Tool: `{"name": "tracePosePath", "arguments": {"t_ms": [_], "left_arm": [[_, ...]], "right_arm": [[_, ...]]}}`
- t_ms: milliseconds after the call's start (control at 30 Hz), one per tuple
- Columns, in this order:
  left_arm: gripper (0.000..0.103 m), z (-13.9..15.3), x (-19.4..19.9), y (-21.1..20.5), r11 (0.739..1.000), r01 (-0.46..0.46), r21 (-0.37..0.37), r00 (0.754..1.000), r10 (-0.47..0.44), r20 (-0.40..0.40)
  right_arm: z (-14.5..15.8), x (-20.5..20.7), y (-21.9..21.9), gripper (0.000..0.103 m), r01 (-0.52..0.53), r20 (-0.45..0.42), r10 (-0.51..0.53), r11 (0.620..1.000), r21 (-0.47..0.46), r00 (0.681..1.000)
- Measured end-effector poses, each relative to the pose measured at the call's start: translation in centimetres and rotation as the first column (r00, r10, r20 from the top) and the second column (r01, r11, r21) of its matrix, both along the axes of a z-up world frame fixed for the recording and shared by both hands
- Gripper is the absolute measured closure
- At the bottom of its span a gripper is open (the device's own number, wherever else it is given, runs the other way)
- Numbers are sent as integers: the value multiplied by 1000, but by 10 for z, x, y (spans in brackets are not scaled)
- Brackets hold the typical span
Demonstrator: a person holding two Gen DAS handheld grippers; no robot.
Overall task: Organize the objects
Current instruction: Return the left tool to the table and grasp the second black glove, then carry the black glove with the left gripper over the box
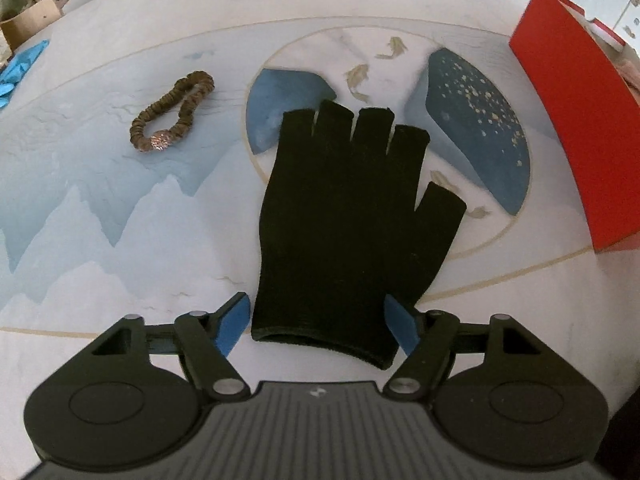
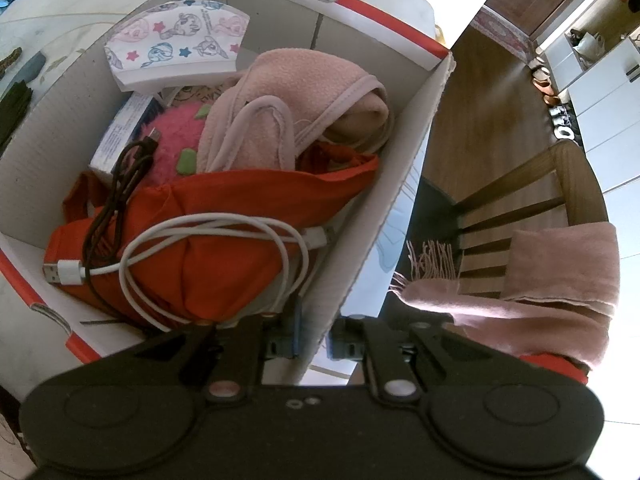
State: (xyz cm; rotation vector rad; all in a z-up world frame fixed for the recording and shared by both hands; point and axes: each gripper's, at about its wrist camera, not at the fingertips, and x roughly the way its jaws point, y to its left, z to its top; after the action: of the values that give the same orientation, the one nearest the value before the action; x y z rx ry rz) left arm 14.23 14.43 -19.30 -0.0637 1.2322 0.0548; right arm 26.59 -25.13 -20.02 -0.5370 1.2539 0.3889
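While the left gripper (image 1: 320,322) straddles the glove (image 1: 344,220) unclenched, a scrunchie (image 1: 172,114) lies nearby.

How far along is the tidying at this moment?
Done: the red box already holds cables, an orange bag and pink fleece. In hand: the right gripper clamps the box wall; the left gripper straddles the black glove's cuff, open. Left: the glove and the brown scrunchie.
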Motion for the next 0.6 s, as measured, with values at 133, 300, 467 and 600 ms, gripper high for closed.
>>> {"name": "tracePosePath", "arguments": {"t_ms": [133, 300, 467, 600], "left_arm": [[75, 5, 1, -6, 1000, 4, -13, 1000, -4, 9], [93, 7, 1, -23, 999, 37, 18, 999, -37, 3], [94, 34, 6, -36, 998, 66, -14, 996, -65, 61], [94, 71, 13, -52, 993, 117, -34, 982, -110, 153]], "right_arm": [[1, -1, 0, 92, -2, 3, 2, 1000, 0, 1000], [1, -3, 1, 92, -7, 9, 7, 1000, -1, 1000], [2, -2, 2, 92, -12, 10, 12, 1000, 0, 1000], [2, -3, 3, 92, -14, 13, 14, 1000, 2, 1000]]}}
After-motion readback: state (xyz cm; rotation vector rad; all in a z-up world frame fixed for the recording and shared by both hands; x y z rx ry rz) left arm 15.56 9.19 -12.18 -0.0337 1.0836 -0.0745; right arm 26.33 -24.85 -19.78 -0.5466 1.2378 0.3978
